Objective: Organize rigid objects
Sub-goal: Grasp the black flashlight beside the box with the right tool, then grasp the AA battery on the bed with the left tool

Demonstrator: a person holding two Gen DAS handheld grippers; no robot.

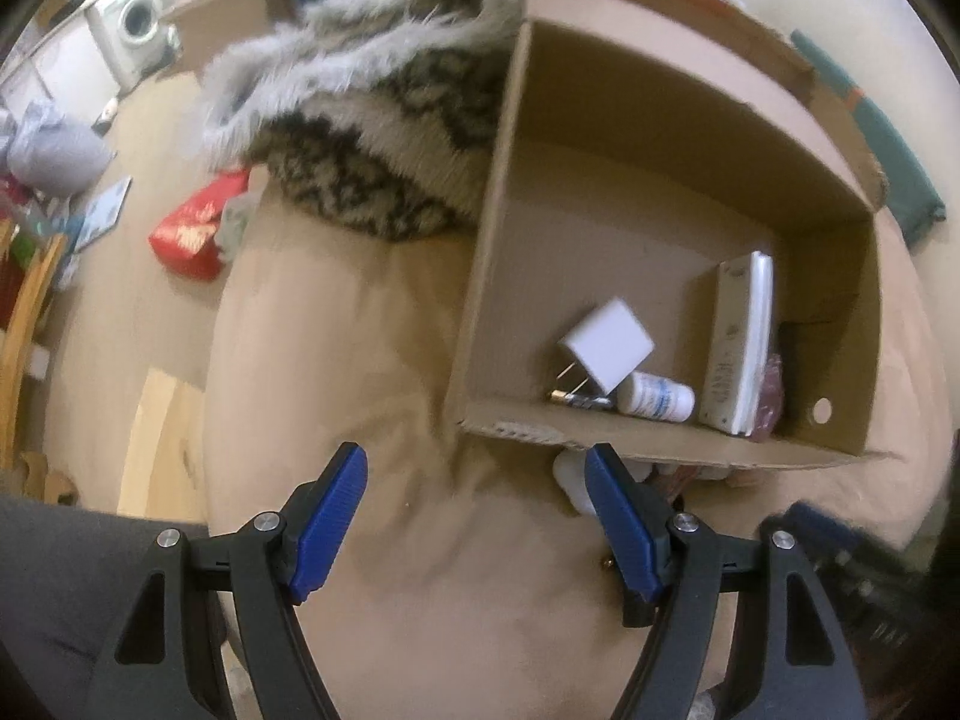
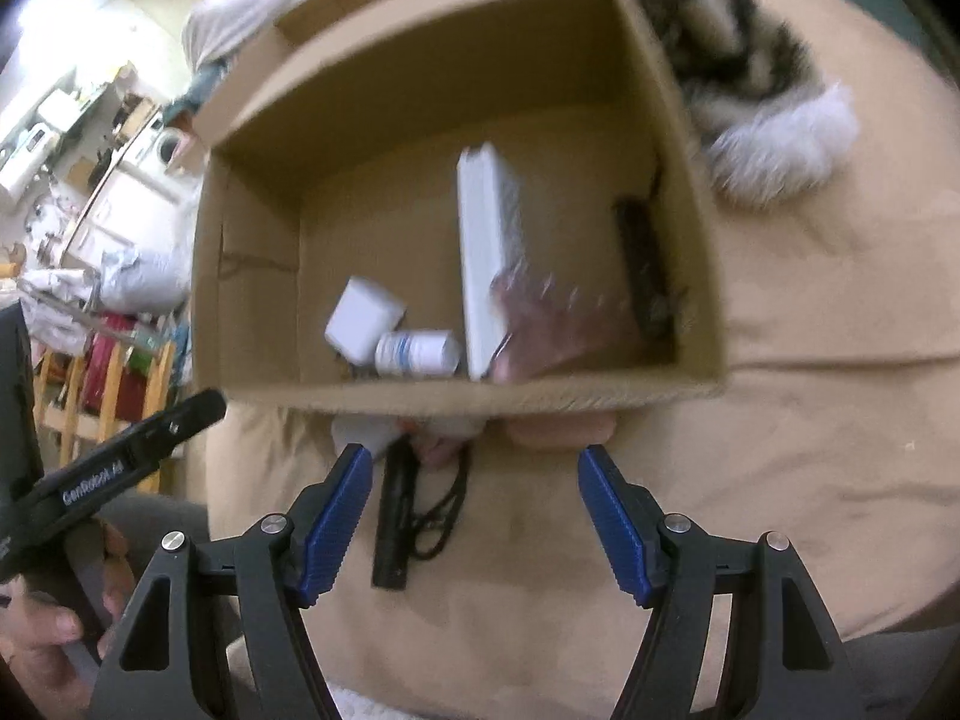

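Observation:
An open cardboard box [image 1: 600,432] [image 2: 468,402] sits on a beige bed cover. Inside lie a white charger plug [image 1: 606,348] [image 2: 363,318], a white pill bottle [image 1: 657,396] [image 2: 417,351], a white flat box on edge [image 1: 741,336] [image 2: 483,252], a pinkish clear item [image 2: 552,318] and a black object [image 2: 645,267]. A small battery [image 1: 582,401] lies by the plug. A black flashlight with a cord [image 2: 396,516] lies on the cover in front of the box, beside white and pink items under the box edge. My left gripper [image 1: 477,516] and right gripper [image 2: 474,516] are both open and empty.
A furry patterned garment [image 1: 384,120] [image 2: 756,78] lies beside the box. A red bag [image 1: 198,228], a washing machine [image 1: 129,24] and wooden furniture [image 1: 30,312] stand on the floor to the left. The left gripper's body [image 2: 120,462] shows in the right wrist view.

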